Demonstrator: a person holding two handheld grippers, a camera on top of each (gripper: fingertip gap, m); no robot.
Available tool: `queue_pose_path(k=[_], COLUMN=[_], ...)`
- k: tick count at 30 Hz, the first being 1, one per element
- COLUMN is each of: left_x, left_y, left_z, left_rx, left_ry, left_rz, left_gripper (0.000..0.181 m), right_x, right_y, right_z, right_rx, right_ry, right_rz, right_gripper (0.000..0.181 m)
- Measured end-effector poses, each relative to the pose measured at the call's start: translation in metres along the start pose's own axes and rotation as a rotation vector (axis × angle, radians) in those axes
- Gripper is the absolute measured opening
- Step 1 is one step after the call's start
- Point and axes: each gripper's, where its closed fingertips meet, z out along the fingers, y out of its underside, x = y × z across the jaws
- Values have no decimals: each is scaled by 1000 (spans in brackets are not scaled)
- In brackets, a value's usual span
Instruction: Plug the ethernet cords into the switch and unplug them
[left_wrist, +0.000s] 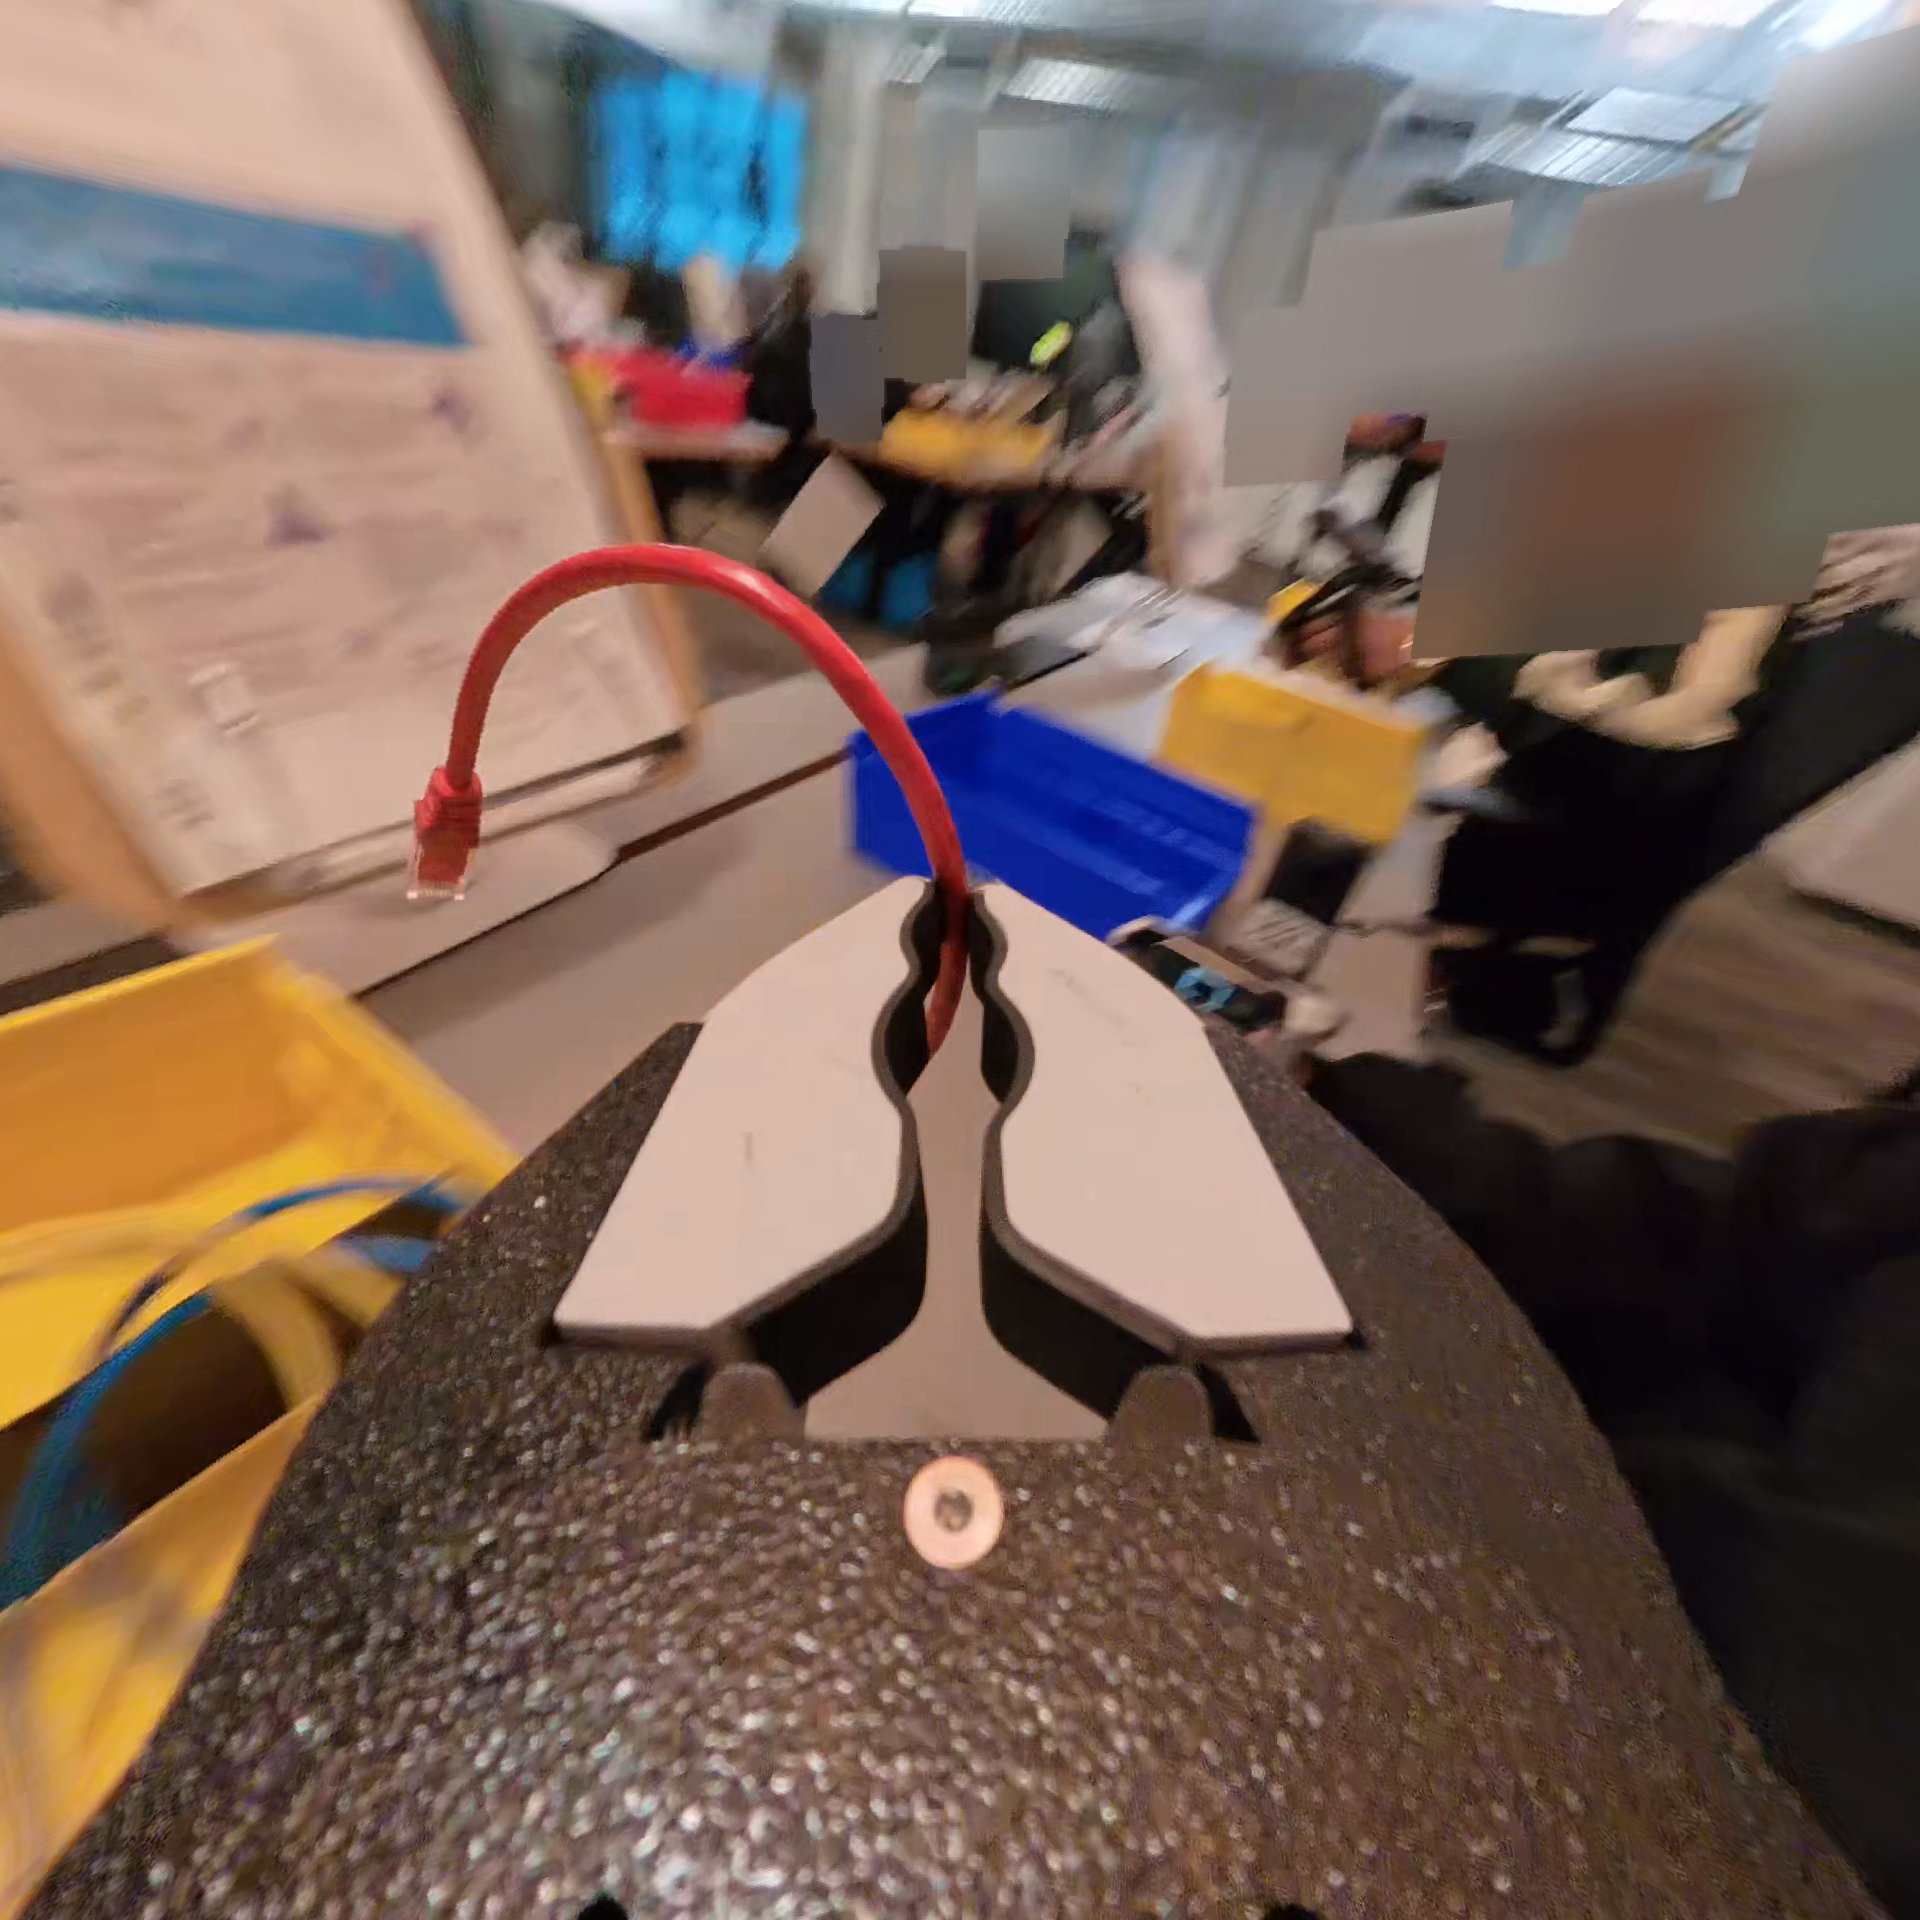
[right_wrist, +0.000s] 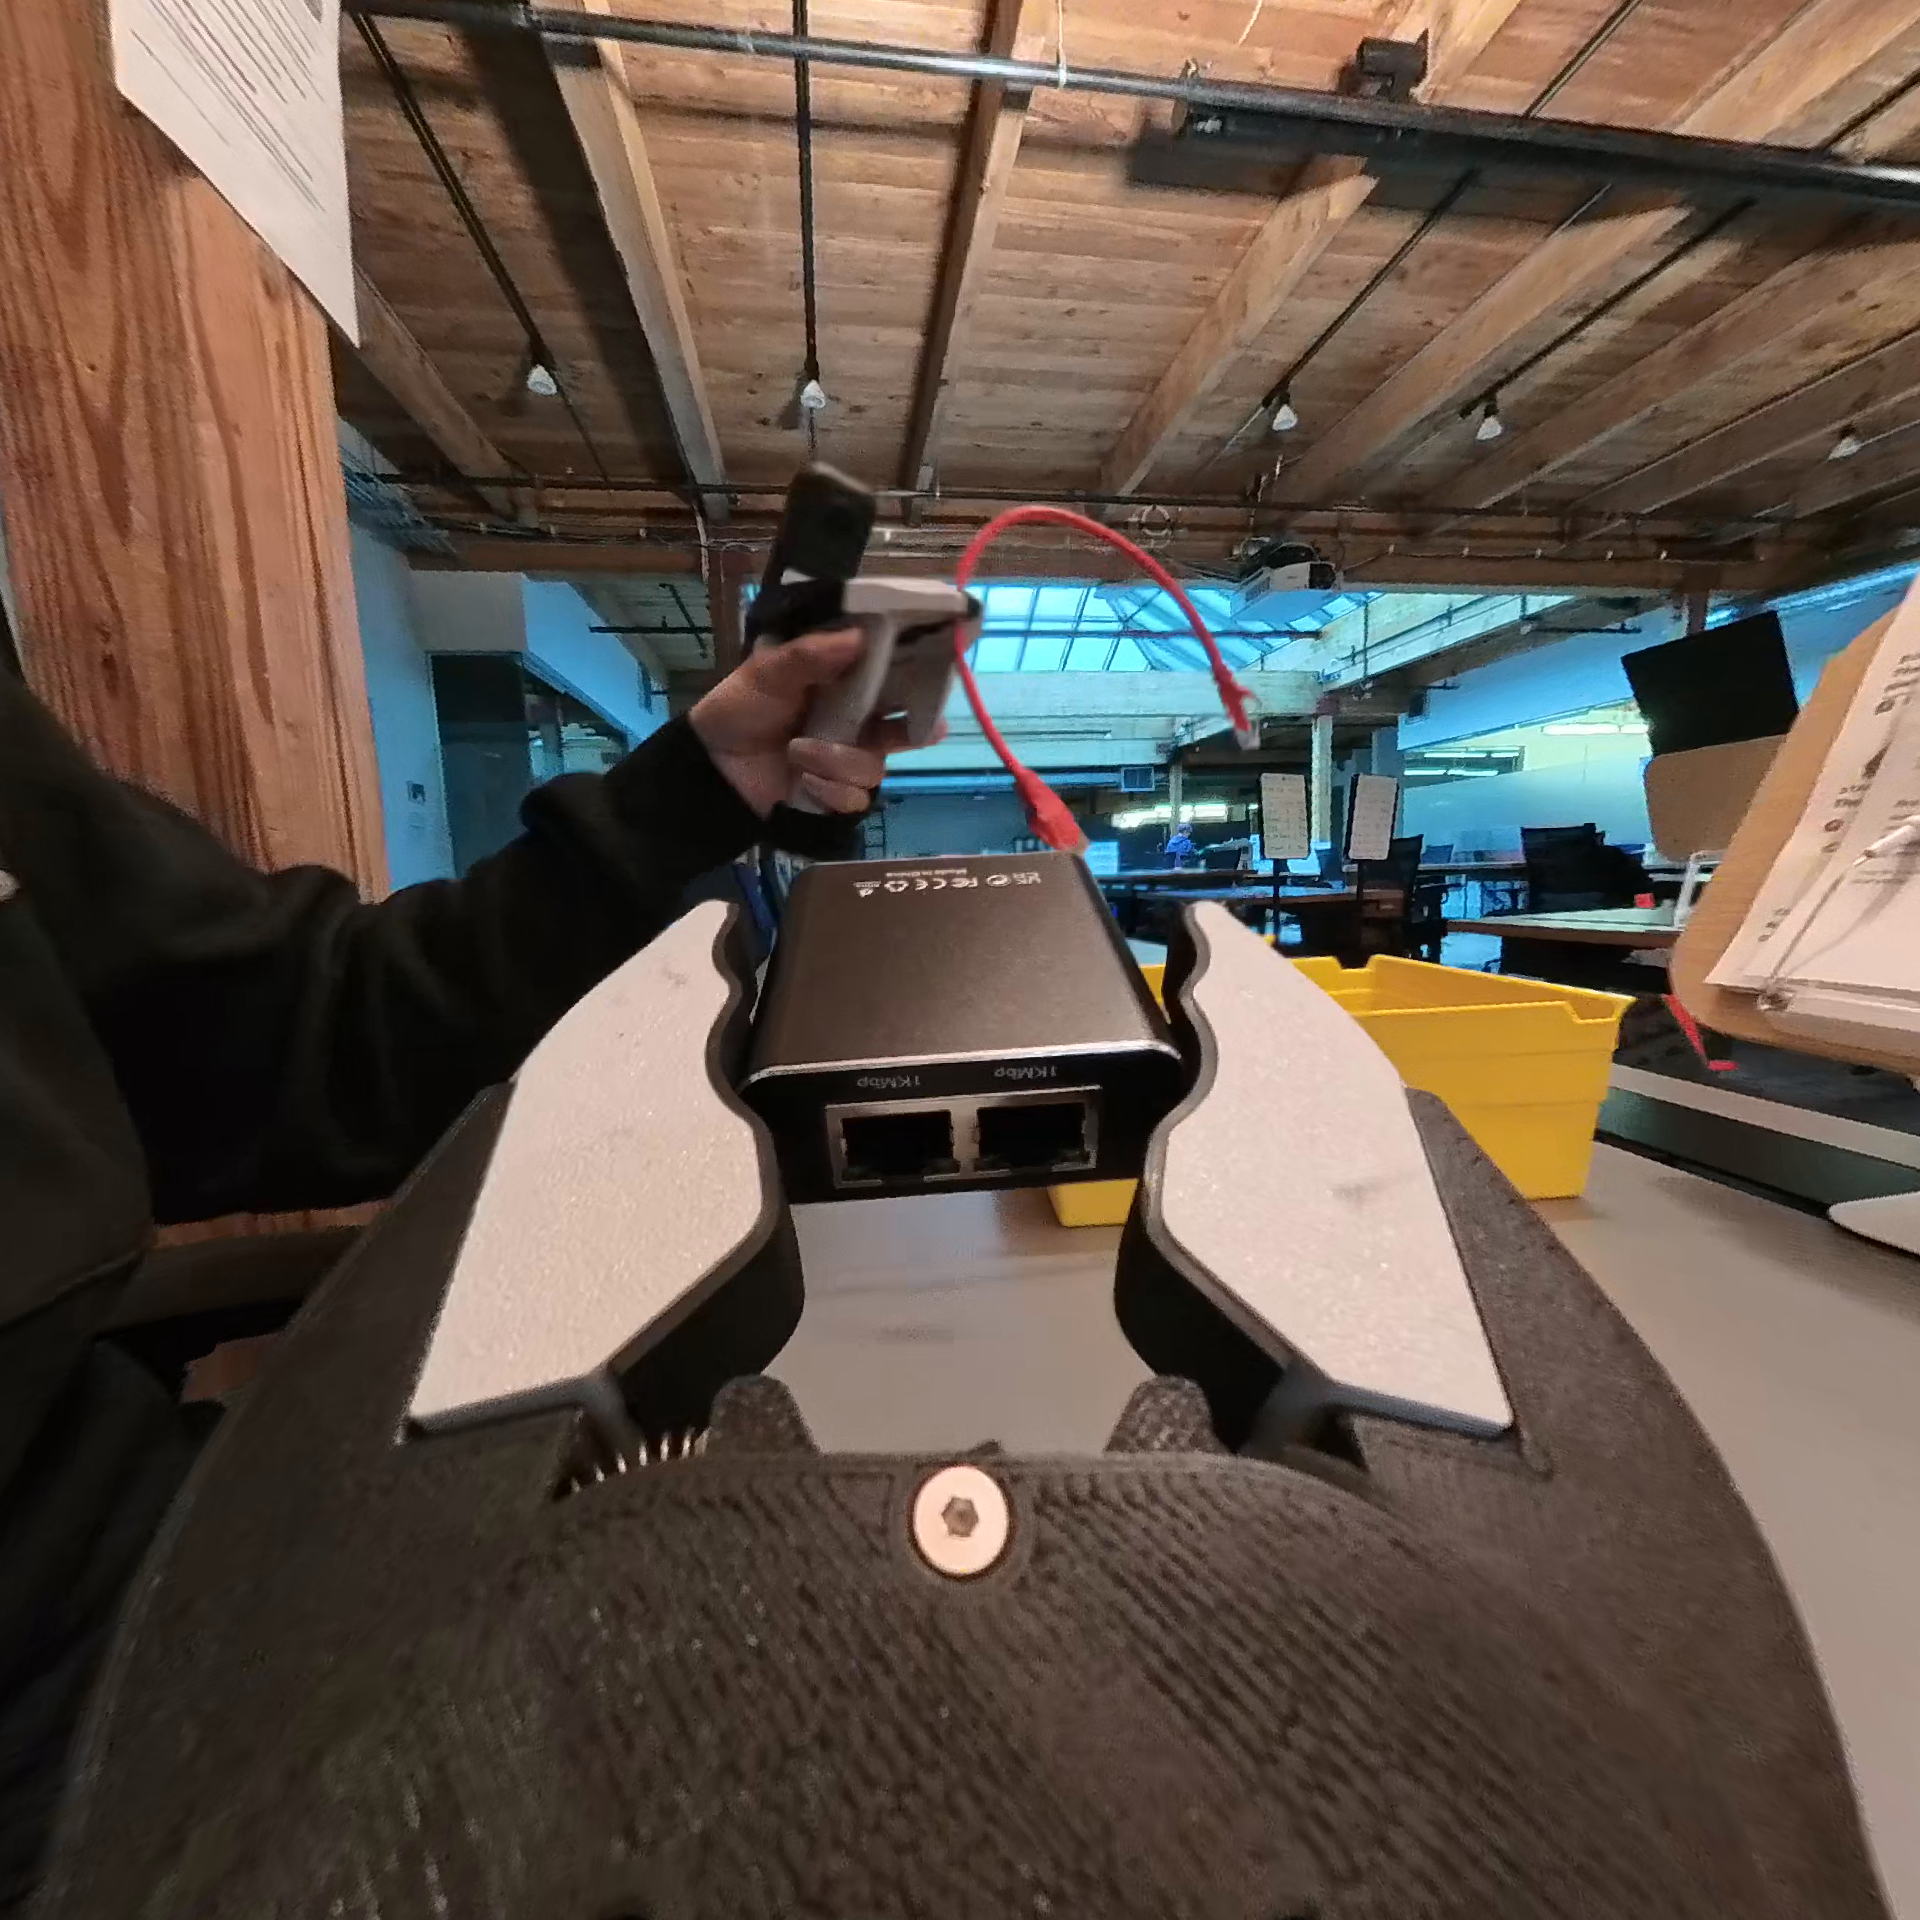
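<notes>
My right gripper (right_wrist: 961, 914) is shut on the black switch (right_wrist: 956, 997) and holds it above the grey table. Two empty ports (right_wrist: 961, 1138) face the camera. My left gripper (left_wrist: 951, 904) is shut on a red ethernet cord (left_wrist: 644, 561), which arcs up and to the left. The cord's plug (left_wrist: 442, 831) hangs free in the air. In the right wrist view a hand holds the left gripper (right_wrist: 961, 613) above and behind the switch. The cord's lower plug (right_wrist: 1055, 821) hangs just behind the switch's far end. I cannot tell whether it touches the switch.
A yellow bin (left_wrist: 156, 1091) with blue cables sits at the left, and a blue bin (left_wrist: 1039, 821) sits ahead. Another yellow bin (right_wrist: 1455, 1039) stands on the table beyond the switch. A cardboard board with papers (right_wrist: 1818, 831) leans at the right. A wooden post (right_wrist: 156, 520) is at the left.
</notes>
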Motion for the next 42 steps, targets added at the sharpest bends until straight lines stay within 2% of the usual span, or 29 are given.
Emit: queue_pose_path(k=[2,5,9,12,14,16,19,23,25,27,31,33,37,39,42], left_x=[33,71,78,63,54,42,22,18,19,24,51,62,60,64,62], left_y=[14,66,144,184,196,208,236,271,276,272,256,259,276,277,276], left_z=[16,44,75,85,83,75,55,28,25,29,59,72,87,90,100], left_rx=[75,125,42,-73,-109,-179,-370,-679,-743,-748,-633,-600,-656,-669,-655], left_ry=[138,318,410,300,242,164,27,-57,-81,-80,107,220,341,398,387], left_rz=[-16,-93,-349,-402,-417,-443,-400,-272,-185,-67,274,390,369,357,394], left_gripper=[4,4,4,4,4,5,11,43,47,49,50,47,34,36,36], right_x=[4,8,10,9,9,10,11,10,9,9,9,8,4,4,5], right_y=[-7,-16,-20,-16,-13,-11,-8,-3,-1,-1,1,4,7,8,6], right_z=[-7,-20,-30,-29,-27,-26,-25,-22,-21,-21,-20,-19,-17,-17,-17], right_rx=[18,32,40,22,3,-8,-21,-55,-64,-65,-76,-86,-99,-105,-93], right_ry=[19,47,62,62,60,63,68,59,52,52,46,43,31,31,26], right_rz=[-12,-31,-33,-39,-43,-50,-56,-69,-70,-71,-67,-69,-65,-70,-65], right_gripper=[77,76,77,76,76,76,76,77,76,76,76,76,77,77,77])
